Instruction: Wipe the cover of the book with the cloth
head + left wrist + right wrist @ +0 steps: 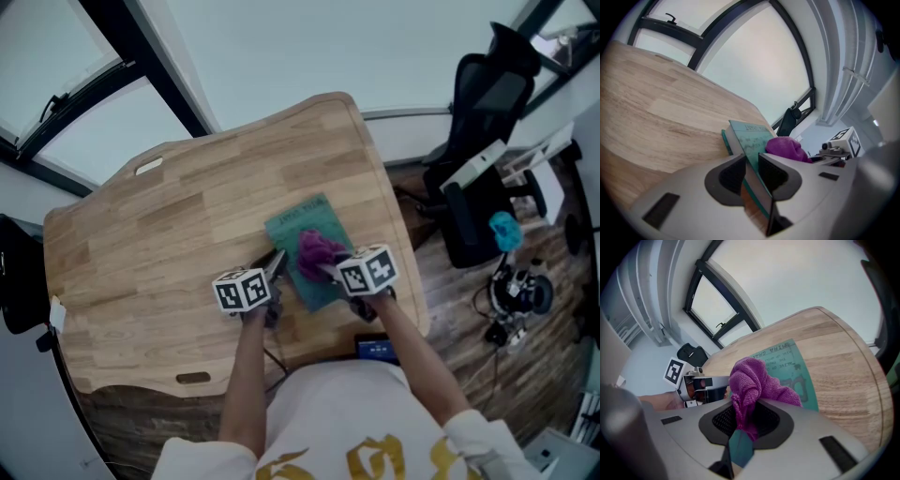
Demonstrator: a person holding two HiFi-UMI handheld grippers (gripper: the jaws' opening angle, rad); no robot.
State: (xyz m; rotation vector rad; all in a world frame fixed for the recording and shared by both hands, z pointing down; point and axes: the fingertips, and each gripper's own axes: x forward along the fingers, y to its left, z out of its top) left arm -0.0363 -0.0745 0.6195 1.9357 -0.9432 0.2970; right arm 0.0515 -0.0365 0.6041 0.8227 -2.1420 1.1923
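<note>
teal hardcover book [298, 225]: lying on light wooden bench [159, 225], near edge clamped between the jaws of the left gripper [750, 163]. crumpled purple microfibre cloth [752, 380]: pinched in the closed jaws of the right gripper [743, 417], resting on the cover just ahead of them.

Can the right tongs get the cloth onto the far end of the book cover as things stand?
Probably yes: the right tongs hold the cloth on the book, its far end lies bare, and the left tongs clamp only its near left edge.
</note>
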